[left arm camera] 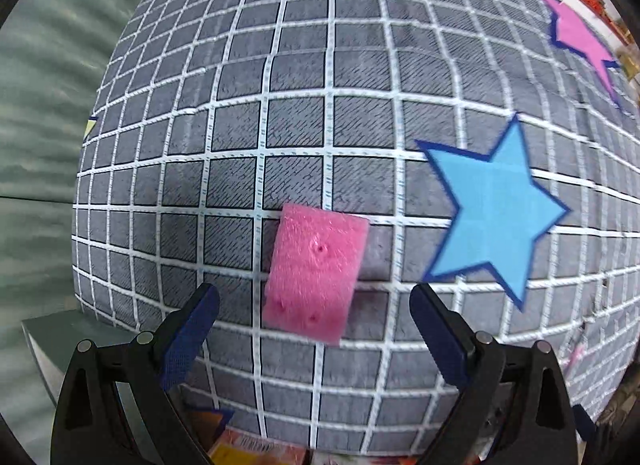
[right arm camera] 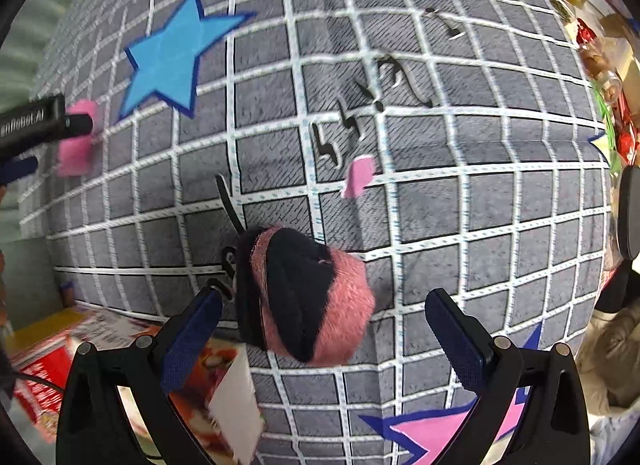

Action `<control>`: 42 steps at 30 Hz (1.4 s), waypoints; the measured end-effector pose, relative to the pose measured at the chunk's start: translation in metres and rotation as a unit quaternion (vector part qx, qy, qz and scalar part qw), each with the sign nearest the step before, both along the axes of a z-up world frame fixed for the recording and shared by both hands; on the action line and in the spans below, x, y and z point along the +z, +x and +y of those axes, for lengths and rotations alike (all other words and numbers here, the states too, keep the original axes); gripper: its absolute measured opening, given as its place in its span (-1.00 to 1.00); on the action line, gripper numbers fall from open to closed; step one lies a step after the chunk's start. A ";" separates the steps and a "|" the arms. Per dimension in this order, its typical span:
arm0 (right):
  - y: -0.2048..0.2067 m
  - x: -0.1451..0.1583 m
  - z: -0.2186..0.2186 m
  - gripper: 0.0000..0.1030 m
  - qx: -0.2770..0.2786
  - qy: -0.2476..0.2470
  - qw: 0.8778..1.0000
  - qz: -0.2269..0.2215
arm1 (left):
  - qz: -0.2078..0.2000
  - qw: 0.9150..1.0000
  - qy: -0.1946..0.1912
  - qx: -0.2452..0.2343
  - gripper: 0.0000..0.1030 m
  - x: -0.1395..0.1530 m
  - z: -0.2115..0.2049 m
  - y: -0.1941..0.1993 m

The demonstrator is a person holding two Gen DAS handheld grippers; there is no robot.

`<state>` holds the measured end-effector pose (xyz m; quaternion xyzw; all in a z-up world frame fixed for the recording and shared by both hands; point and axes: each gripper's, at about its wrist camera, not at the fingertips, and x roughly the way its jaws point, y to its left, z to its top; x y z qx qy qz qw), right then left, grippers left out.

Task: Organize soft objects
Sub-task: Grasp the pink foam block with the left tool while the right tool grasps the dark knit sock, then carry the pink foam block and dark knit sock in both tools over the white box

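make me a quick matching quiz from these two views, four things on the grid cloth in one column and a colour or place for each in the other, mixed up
Column 1:
1. foam block
2. plush toy
3. big star patch
4. small paper scrap

Column 2:
A. blue with a darker blue border
B. pink and black fur, in front of the right hand-held gripper
C. pink, lying by the black squiggle marks
D. pink rectangle with small dents, in front of the left hand-held gripper

Pairs: 1-D, 2-B, 3-A, 4-C
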<state>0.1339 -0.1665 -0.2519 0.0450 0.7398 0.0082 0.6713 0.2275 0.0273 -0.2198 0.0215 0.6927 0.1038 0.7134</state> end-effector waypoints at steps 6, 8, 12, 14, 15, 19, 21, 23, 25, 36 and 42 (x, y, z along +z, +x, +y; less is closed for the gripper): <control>-0.003 -0.033 0.026 1.00 0.013 -0.023 1.000 0.011 | -0.007 1.000 0.000 -0.007 0.93 -0.017 -0.001 -0.001; -0.006 -0.035 0.027 1.00 0.000 -0.021 1.000 0.003 | -0.009 1.000 0.002 -0.006 1.00 -0.020 -0.002 -0.001; -0.009 -0.029 0.015 1.00 -0.030 -0.019 0.999 0.019 | -0.007 1.000 -0.012 0.006 1.00 -0.021 0.001 0.000; -0.007 -0.034 0.015 1.00 -0.024 -0.015 0.999 0.040 | -0.003 1.000 -0.014 0.010 1.00 -0.022 0.005 0.000; -0.004 -0.035 0.014 1.00 -0.010 -0.015 0.999 0.051 | -0.001 1.000 -0.011 0.008 0.97 -0.023 0.007 0.001; -0.004 -0.029 0.019 0.49 -0.007 -0.018 0.999 0.030 | -0.005 0.999 -0.043 -0.027 -0.04 -0.018 -0.009 0.006; -0.005 -0.019 0.018 -0.11 0.008 -0.020 1.000 0.012 | 0.007 0.998 -0.041 -0.054 -0.04 -0.018 -0.022 0.004; -0.005 -0.007 0.014 -0.41 0.023 -0.004 1.000 -0.006 | 0.006 0.997 -0.046 -0.068 -0.05 -0.013 -0.032 -0.001; -0.005 0.001 0.003 -0.41 0.012 0.028 0.999 -0.010 | -0.008 0.995 -0.063 -0.073 -0.05 0.001 -0.040 -0.007; -0.018 0.079 -0.055 -0.41 -0.006 0.084 0.995 -0.051 | -0.066 0.980 -0.142 -0.122 -0.05 0.099 -0.058 -0.078; -0.052 0.093 -0.043 -0.41 0.006 0.097 0.994 -0.057 | -0.075 0.977 -0.146 -0.137 -0.04 0.129 -0.061 -0.119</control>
